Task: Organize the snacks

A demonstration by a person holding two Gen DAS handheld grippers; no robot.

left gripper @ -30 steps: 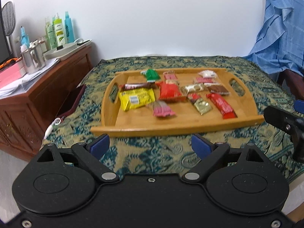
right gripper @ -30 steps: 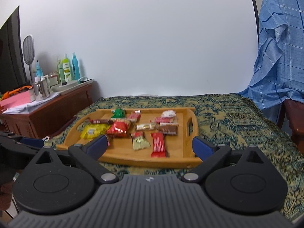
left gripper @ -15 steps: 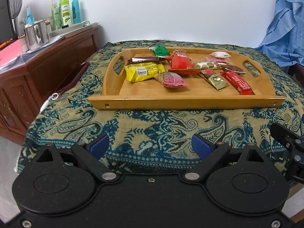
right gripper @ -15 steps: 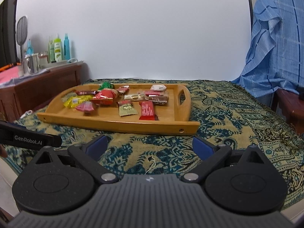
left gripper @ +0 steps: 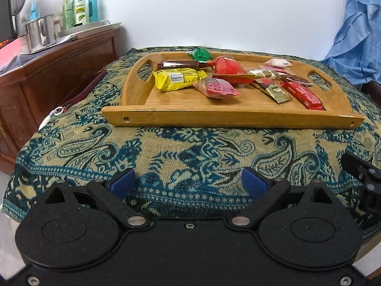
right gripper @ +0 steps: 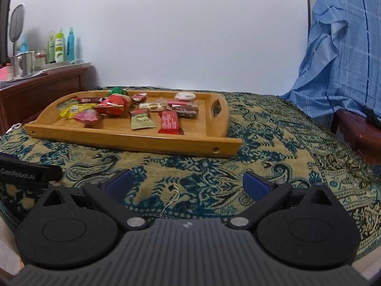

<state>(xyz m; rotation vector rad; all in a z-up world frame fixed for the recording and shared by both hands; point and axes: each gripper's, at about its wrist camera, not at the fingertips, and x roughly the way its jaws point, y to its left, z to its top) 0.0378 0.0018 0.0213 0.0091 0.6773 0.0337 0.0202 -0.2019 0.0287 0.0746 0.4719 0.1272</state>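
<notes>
While both sets of jaws stand wide apart and empty, low over patterned cloth (left gripper: 185,147): wooden tray (left gripper: 233,116) well ahead of left gripper (left gripper: 188,183), ahead-left of right gripper (right gripper: 188,182). Snacks (left gripper: 223,76) loosely heaped inside; sorted or not, cannot judge. Advised: approach low, pinch one wrapper by edge.

A home bedroom: wooden dresser (left gripper: 59,69) with toiletry bottles (left gripper: 79,7), patterned bedspread (left gripper: 166,152).
</notes>
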